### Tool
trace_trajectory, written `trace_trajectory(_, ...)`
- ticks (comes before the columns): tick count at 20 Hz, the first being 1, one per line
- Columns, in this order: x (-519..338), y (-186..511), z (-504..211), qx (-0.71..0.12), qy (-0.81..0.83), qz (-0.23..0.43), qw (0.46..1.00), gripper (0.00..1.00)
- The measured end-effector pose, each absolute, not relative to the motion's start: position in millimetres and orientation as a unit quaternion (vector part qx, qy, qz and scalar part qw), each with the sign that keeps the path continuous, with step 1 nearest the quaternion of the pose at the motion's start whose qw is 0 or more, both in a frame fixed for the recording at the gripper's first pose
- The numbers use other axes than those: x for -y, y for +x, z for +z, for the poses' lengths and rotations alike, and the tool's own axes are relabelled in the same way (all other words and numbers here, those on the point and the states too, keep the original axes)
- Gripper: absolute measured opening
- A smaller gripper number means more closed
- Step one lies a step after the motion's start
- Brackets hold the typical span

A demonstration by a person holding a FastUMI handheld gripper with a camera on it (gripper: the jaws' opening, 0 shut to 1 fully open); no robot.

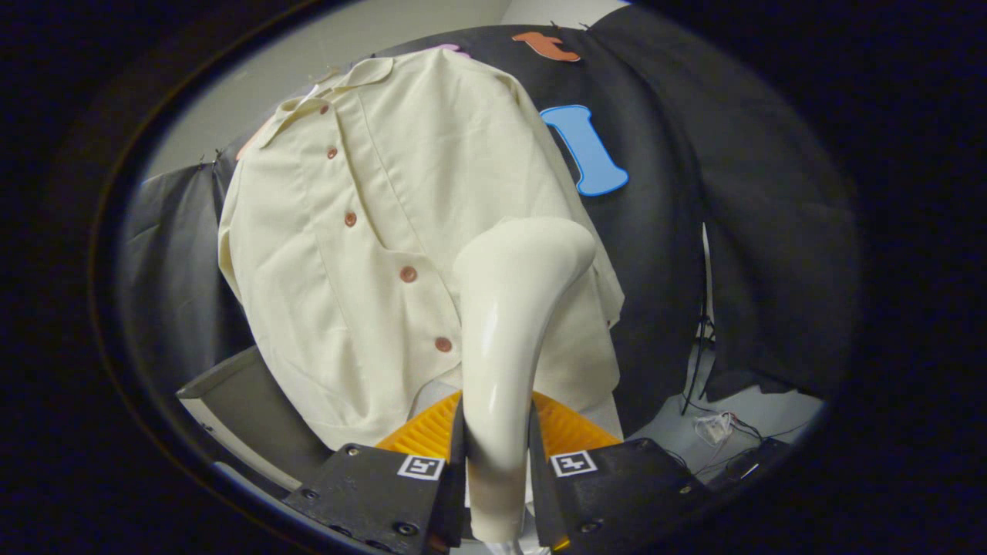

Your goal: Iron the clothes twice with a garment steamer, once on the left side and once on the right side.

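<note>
Cream cloth of the buttoned shirt (370,231) hangs beyond the fingers, mostly to their left. Between them, the tongs (497,447) are clamped on the glossy steamer handle (501,370), its head tipped against the shirt's right front. Right of them, cables (725,424) lie on the floor.

Cream steamer (509,324) (upright) against shirt (370,231)

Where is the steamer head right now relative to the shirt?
In the gripper view, the steamer, clamped between the gripper fingers, rises just ahead of them, its head over the shirt right of the lower buttons.
</note>
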State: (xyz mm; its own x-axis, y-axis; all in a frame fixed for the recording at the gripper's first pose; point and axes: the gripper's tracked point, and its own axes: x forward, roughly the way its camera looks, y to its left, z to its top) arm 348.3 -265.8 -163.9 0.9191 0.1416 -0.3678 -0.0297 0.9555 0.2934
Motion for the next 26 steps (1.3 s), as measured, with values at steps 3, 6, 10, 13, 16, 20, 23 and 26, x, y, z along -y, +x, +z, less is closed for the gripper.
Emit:
trace_trajectory(3, 271.8, 336.3, -195.3, -0.209, 0.158, 0.038, 0.964, 0.36)
trace_trajectory(6, 279.9, 324.8, -218.8, -0.222, 0.158, 0.026, 0.962, 0.36)
trace_trajectory(10, 282.0, 312.3, -241.2, -0.234, 0.167, 0.02, 0.957, 0.36)
trace_trajectory(13, 284.0, 301.1, -254.9, -0.242, 0.161, 0.004, 0.957, 0.36)
trace_trajectory(16, 275.1, 287.4, -252.2, -0.239, 0.168, 0.003, 0.956, 0.36)
trace_trajectory(20, 252.9, 268.8, -228.1, -0.229, 0.174, 0.014, 0.958, 0.36)
trace_trajectory(23, 231.0, 253.1, -199.0, -0.216, 0.168, 0.025, 0.961, 0.36)
trace_trajectory(26, 207.6, 238.7, -166.7, -0.2, 0.16, 0.033, 0.966, 0.36)
